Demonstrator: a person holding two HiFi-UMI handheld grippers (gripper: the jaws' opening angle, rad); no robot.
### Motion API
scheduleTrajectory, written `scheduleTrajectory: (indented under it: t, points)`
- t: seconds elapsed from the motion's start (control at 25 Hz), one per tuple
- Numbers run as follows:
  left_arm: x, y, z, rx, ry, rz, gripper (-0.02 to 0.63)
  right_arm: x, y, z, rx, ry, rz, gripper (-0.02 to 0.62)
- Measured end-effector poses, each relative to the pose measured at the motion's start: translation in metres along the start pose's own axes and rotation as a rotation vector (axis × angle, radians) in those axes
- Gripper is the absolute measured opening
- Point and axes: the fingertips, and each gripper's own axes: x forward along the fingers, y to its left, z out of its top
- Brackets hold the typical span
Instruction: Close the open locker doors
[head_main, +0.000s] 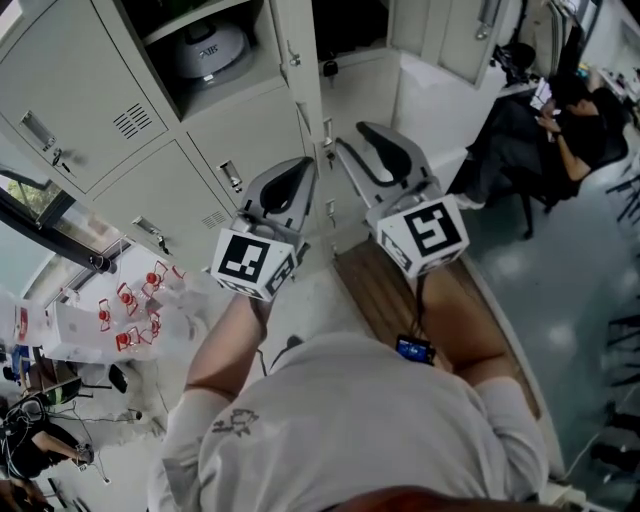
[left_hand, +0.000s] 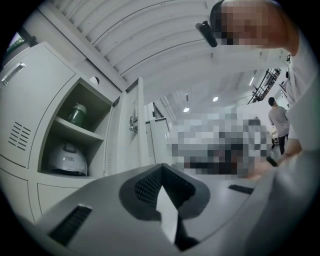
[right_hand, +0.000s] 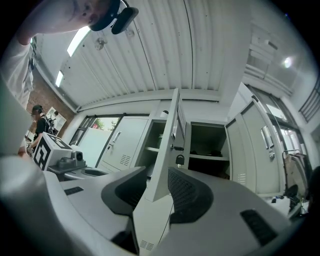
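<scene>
Ahead of both pairs of jaws, a pale grey metal locker bank (head_main: 60, 90), most doors closed. Up and left of the left gripper's (head_main: 290, 185) (left_hand: 161, 172) jaws, an open locker compartment (left_hand: 80, 135) split by a shelf. Beyond the right gripper's (head_main: 380, 150) (right_hand: 152, 175) jaws and a little right of them, a second open compartment (right_hand: 210, 145), dark inside, contents too dim to tell. Between the two compartments, an open grey locker door (right_hand: 167, 150) (left_hand: 140, 125), swung out and seen edge-on, lined up with the gap of the right jaws.

Right jaws parted a moderate way, empty, the door's edge showing between the tips; contact with it impossible to tell. Left jaws pressed together at the tips, gripping nothing.

In the left compartment, under the shelf, a white hard hat (left_hand: 67, 160) (head_main: 205, 50); on the shelf, a green jar-like container (left_hand: 76, 114). Just above the right jaws, a small black padlock (right_hand: 180, 160) hanging at the door's latch.
</scene>
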Motion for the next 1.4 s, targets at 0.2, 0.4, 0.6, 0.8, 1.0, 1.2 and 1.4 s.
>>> scheduleTrajectory:
  t: [0.2, 0.4, 0.6, 0.8, 1.0, 1.2, 1.4]
  points:
    - [0.009, 0.003, 0.0, 0.014, 0.01, -0.001, -0.005, 0.015, -0.013, -0.001, -0.027, -0.026, 0.029, 0.132]
    - [0.015, 0.011, -0.003, 0.019, 0.019, 0.011, -0.005, 0.031, -0.016, 0.0, -0.014, -0.032, 0.055, 0.132]
    - [0.016, 0.019, -0.007, 0.022, 0.031, 0.024, -0.005, 0.047, -0.018, -0.004, 0.013, -0.021, 0.081, 0.127]
    - [0.016, 0.027, -0.009, 0.018, 0.036, 0.038, -0.005, 0.056, -0.023, -0.005, 0.013, -0.03, 0.091, 0.124]
    - [0.016, 0.033, -0.011, 0.023, 0.035, 0.042, -0.005, 0.058, -0.02, -0.005, 0.024, -0.03, 0.107, 0.124]
    - [0.013, 0.04, -0.011, 0.026, 0.03, 0.046, -0.005, 0.065, -0.009, -0.003, 0.019, -0.042, 0.133, 0.124]
    - [0.003, 0.052, -0.012, 0.012, 0.037, 0.081, -0.005, 0.074, 0.006, 0.0, 0.026, -0.049, 0.165, 0.124]
